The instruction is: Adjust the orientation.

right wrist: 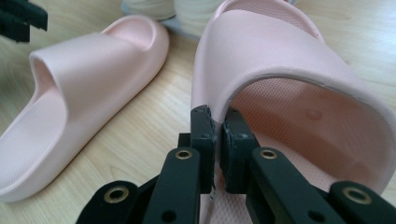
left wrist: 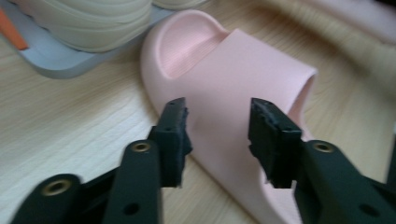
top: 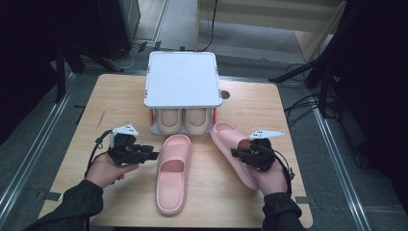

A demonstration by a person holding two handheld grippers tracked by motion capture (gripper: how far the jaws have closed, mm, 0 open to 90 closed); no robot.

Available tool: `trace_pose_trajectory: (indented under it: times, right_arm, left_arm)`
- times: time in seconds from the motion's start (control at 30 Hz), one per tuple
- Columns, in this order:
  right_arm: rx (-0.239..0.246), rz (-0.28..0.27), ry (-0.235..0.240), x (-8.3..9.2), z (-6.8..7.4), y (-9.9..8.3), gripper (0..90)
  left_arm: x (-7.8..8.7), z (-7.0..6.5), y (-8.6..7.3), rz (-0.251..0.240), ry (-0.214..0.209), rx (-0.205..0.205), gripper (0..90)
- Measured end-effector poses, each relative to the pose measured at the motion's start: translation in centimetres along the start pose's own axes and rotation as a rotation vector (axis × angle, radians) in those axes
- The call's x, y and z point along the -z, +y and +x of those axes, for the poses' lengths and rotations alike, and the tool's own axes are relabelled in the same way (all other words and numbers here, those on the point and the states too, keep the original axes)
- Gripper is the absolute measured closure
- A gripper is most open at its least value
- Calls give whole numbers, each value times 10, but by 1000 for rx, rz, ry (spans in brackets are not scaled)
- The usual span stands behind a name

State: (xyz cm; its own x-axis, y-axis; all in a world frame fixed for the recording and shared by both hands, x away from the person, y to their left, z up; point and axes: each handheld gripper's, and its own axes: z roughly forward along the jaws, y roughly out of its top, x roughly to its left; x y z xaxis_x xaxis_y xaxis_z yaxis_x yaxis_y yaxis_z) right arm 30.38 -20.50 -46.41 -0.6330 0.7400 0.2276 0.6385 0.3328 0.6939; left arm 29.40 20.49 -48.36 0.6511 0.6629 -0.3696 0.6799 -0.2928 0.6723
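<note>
Two pink slippers lie on the wooden table (top: 120,91). The left pink slipper (top: 173,173) (left wrist: 243,70) lies flat, toe toward the rack. My left gripper (top: 153,155) (left wrist: 217,121) is open just left of its strap, and its pads are not pressing on anything. The right pink slipper (top: 226,139) (right wrist: 289,60) is tilted on its side. My right gripper (top: 234,153) (right wrist: 217,121) is shut on the edge of its strap. The left pink slipper (right wrist: 93,79) lies beyond in the right gripper view.
A white two-level rack (top: 182,79) stands at the table's far middle, with a pair of cream slippers (top: 183,120) (left wrist: 93,23) on its lower shelf (left wrist: 60,65). Dark stands and cables flank the table on the floor.
</note>
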Motion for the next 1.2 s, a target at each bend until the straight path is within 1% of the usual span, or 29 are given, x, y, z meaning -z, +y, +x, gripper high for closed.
trace_pose_trajectory:
  times: [0.07,0.1,0.17,0.2,0.33,0.37,0.4,0.43,0.53,0.57,0.6,0.63,0.7,0.83,0.93,1.07,1.1,1.17,1.2]
  right_arm:
    - [18,9,-1,-6,7,-3,859]
    - [21,14,0,-9,9,-3,859]
    - [26,34,-1,-14,15,-5,859]
    - [41,41,1,-16,18,-6,859]
    - [61,70,3,-24,29,-10,859]
    - [70,79,0,-26,31,-11,859]
    - [87,83,-14,-28,35,-12,859]
    - [92,84,-25,-29,37,-13,859]
    - [100,92,-28,-33,42,-14,859]
    - [102,92,-26,-34,44,-15,858]
    - [98,100,-25,-36,48,-15,858]
    - [110,98,-26,-37,49,-16,856]
    - [116,108,-39,-40,55,-17,853]
    - [120,114,-50,-46,60,-19,839]
    - [106,115,-50,-50,63,-19,825]
    - [90,100,-28,-54,64,-19,804]
    - [91,92,-19,-55,64,-19,797]
    - [78,80,3,-55,62,-19,766]
    - [69,68,22,-54,60,-18,750]
  left_arm:
    - [-1,0,1,-5,-5,-18,632]
    - [-2,0,2,-5,-12,-19,639]
    - [-4,0,3,-2,-12,-30,645]
    - [-4,0,3,-1,-13,-33,647]
    - [-6,1,5,-1,-13,-32,643]
    - [-7,1,6,2,-12,-34,639]
    - [-8,1,6,0,-10,-40,629]
    - [-8,1,6,-1,-8,-45,624]
    - [-11,0,8,-1,-11,-54,623]
    - [-12,0,8,3,-14,-65,623]
    - [-12,-1,9,4,-14,-64,623]
    - [-13,-1,9,10,-13,-69,623]
    - [-13,0,10,6,-18,-66,620]
    - [-14,0,10,8,-17,-68,615]
    - [-14,-1,10,8,-18,-69,614]
    - [-15,-1,10,19,-11,-75,605]
    - [-15,-1,10,17,-13,-70,605]
    - [-14,-2,10,15,-11,-75,606]
    - [-14,-2,10,14,-12,-73,606]
